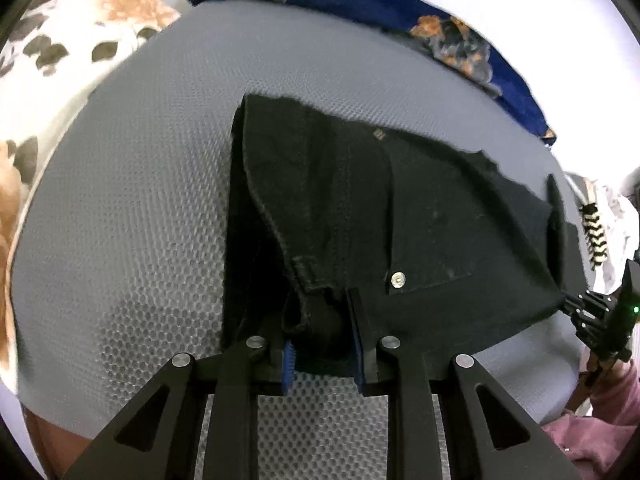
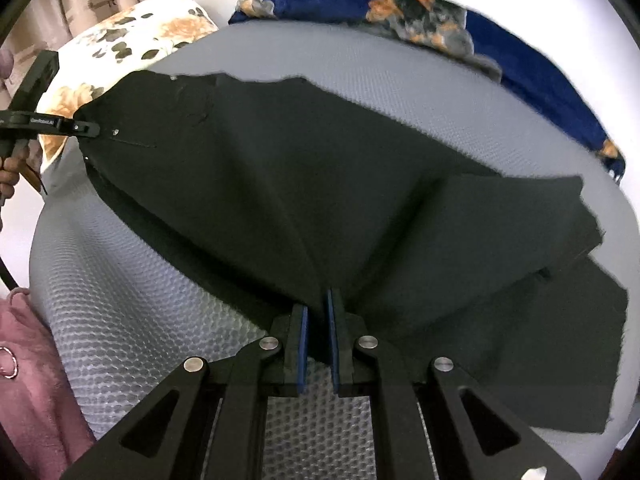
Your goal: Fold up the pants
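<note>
Black pants (image 1: pixel 360 208) lie partly lifted over a grey mesh pad (image 1: pixel 132 208). My left gripper (image 1: pixel 324 320) is shut on the waistband edge, close to the silver button (image 1: pixel 397 280). In the right wrist view the pants (image 2: pixel 320 184) stretch wide, with the legs (image 2: pixel 540 280) folded over each other at the right. My right gripper (image 2: pixel 318 312) is shut on a fold of the cloth at its near edge. The left gripper shows there at far left (image 2: pixel 86 127), pinching the waist corner. The right gripper shows in the left wrist view at far right (image 1: pixel 576 304).
A blue floral blanket (image 1: pixel 460 32) lies along the pad's far edge. A white floral pillow (image 1: pixel 68 52) is at the left. The person's pink sleeve (image 2: pixel 28 380) and a striped cloth (image 1: pixel 594 236) are at the sides.
</note>
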The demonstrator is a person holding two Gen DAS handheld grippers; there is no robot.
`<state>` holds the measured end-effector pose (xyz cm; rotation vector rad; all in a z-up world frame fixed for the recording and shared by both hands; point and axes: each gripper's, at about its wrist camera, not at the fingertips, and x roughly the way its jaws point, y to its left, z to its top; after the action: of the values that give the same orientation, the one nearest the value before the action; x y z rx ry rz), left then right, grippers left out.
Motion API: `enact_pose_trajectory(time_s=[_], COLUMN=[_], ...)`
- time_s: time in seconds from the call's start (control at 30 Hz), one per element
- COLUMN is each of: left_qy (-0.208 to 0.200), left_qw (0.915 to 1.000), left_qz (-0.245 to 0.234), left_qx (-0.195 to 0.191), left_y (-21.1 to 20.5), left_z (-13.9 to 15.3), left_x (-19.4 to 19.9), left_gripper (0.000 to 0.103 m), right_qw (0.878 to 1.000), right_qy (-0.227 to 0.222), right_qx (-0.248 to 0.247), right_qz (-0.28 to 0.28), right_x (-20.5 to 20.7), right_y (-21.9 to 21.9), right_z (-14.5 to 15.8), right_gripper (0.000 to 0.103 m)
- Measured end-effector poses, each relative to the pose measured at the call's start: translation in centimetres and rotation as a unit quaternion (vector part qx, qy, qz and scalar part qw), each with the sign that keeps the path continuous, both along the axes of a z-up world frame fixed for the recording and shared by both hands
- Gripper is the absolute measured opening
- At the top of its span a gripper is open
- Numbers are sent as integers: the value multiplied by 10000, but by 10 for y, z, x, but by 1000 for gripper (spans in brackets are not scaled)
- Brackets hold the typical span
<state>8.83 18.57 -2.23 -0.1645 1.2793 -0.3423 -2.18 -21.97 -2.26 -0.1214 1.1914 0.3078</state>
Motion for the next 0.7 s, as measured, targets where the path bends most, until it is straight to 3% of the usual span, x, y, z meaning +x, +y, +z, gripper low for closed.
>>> enact_pose_trajectory(time_s=[0.07,0.2,0.27,0.3,0.43,0.5,0.57,0.7], left_qy=[-96,-221,-221,-235,-495,-810,-1109,-1580], left_qw=[9997,9990,9985,9979,9940,9902,9870,9775], left_qz=[-47,-80,-38,-17,41,51,-181,-1177], left_qx=[197,377,493,596,979,1140,1148,757], left_y=[-5,-12,-9,-6,0,-6,-18,-83], left_z=[-9,-3,2,5,24,40,52,71], left_x=[-2,-2,-5,-8,-21,-30,-38,-48], left_gripper=[28,37,54,57,59,59,59,59], right_qw=[9999,9995,9992,9991,9975,9970,9963,9944], right_qy=[166,217,228,240,352,375,389,409], right_qx=[9,146,222,246,461,525,599,793], right_qz=[-46,-175,-238,-249,-393,-428,-475,-559], right_x=[1,5,5,5,8,9,10,13], right_y=[1,-2,-3,-4,-9,-9,-10,-13], right_z=[-15,-13,-14,-14,-14,-14,-12,-7], right_gripper=[8,8,8,9,12,12,12,13])
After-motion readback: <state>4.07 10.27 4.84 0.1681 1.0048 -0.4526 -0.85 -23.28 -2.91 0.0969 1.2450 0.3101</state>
